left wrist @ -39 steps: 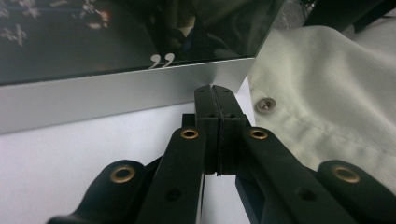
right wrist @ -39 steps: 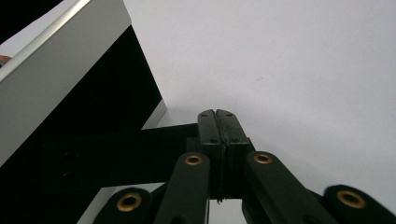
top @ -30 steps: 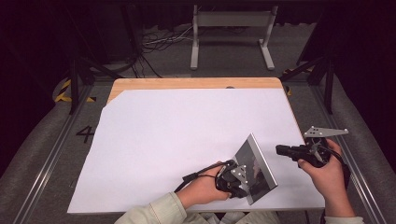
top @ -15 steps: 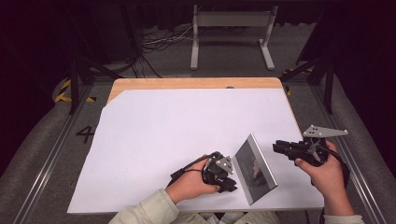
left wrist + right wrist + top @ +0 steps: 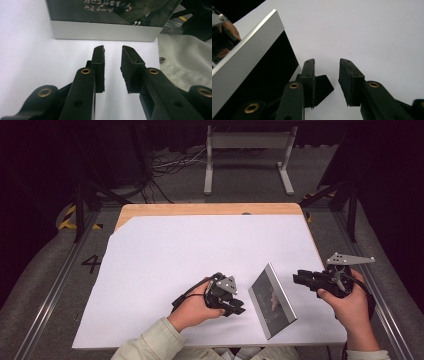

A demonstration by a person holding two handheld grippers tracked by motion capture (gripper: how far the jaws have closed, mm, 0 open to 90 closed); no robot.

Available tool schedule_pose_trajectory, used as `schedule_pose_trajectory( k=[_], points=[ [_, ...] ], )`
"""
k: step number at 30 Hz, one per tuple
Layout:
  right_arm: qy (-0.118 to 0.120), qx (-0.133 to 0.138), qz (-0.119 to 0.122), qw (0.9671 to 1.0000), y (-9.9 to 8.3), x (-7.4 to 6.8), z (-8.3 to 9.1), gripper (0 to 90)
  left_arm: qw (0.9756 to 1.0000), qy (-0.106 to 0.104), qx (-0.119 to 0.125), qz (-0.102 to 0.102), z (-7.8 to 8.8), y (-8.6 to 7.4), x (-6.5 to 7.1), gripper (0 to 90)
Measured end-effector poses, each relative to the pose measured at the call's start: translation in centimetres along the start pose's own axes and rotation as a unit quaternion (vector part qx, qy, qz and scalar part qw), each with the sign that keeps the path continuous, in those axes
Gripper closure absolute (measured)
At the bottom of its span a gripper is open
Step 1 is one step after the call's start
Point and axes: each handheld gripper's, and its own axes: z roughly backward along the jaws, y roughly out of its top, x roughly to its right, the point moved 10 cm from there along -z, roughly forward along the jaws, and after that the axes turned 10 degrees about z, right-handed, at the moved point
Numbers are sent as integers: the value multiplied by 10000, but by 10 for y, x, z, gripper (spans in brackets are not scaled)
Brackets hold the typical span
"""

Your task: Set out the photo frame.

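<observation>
1. We see a flat box (image 5: 272, 301), dark printed face, pale silver edges, lower right of the high view on the white worktop (image 5: 165, 265).
2. Left gripper (image 5: 235, 306) jaws just opening, nothing between.
3. Right gripper (image 5: 300, 279) same, parted and empty.

A wooden table (image 5: 200, 209) is covered by a large white sheet (image 5: 175, 255); a silver-edged picture frame (image 5: 272, 301), apparently propped up, stands on it.
</observation>
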Motion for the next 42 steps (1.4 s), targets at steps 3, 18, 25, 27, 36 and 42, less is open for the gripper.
schedule_pose_trajectory(
  k=[3,18,25,27,36,42],
  points=[
    [34,10,-68,10000,1,-1,2,669,10000,67,43,38,6,-1,-4,725],
    [111,43,-152,9998,13,-16,8,610,9974,491,304,426,41,-26,-33,685],
    [184,-15,-366,9992,18,-20,10,612,9950,673,430,600,54,-38,-44,655],
    [211,-52,-461,9987,18,-19,11,619,9940,724,488,654,58,-40,-47,649],
    [309,-415,-742,9959,25,-24,16,637,9908,911,513,863,67,-52,-58,608],
    [294,-584,-794,9947,31,-27,18,640,9890,1016,539,933,71,-57,-62,603]
  ],
)
